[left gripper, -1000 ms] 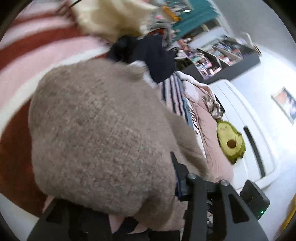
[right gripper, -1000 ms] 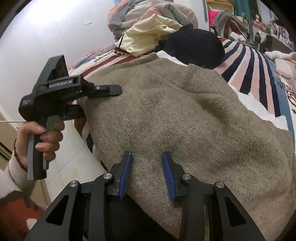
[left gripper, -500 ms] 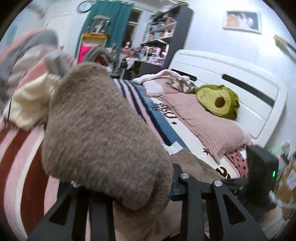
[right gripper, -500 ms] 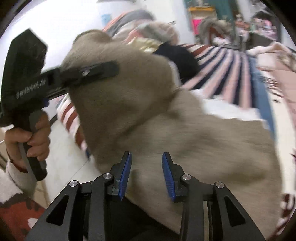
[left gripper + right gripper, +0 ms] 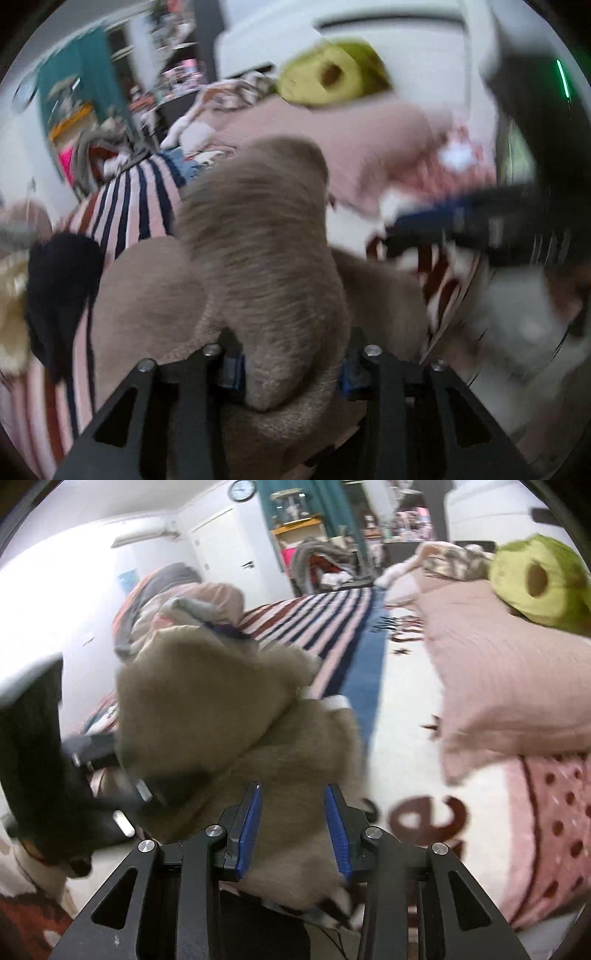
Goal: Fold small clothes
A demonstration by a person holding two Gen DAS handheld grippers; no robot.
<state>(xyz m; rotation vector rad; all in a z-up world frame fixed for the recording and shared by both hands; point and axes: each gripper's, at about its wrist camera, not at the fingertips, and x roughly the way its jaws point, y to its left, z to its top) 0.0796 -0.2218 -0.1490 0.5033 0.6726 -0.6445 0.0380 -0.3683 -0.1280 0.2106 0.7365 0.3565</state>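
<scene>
A taupe knit sweater (image 5: 258, 251) lies on the bed. My left gripper (image 5: 291, 373) is shut on a thick fold of it and holds that fold up; the cloth bulges between the fingers and hides the pads. In the right wrist view the sweater (image 5: 229, 709) hangs folded over from the left gripper (image 5: 122, 790) at the left. My right gripper (image 5: 293, 827) is open, its blue pads (image 5: 338, 830) apart just above the sweater's near edge. The right gripper shows blurred in the left wrist view (image 5: 461, 221).
A striped blanket (image 5: 317, 613) covers the bed. A pink pillow (image 5: 491, 672) and a green avocado plush (image 5: 539, 579) lie at the right. A black garment (image 5: 59, 280) and a cream one (image 5: 11, 295) lie at the left. A heap of clothes (image 5: 173, 602) sits behind.
My left gripper has swung the held sweater fold over toward the pillow side. My right gripper has stayed open at the sweater's near edge while the view turned right.
</scene>
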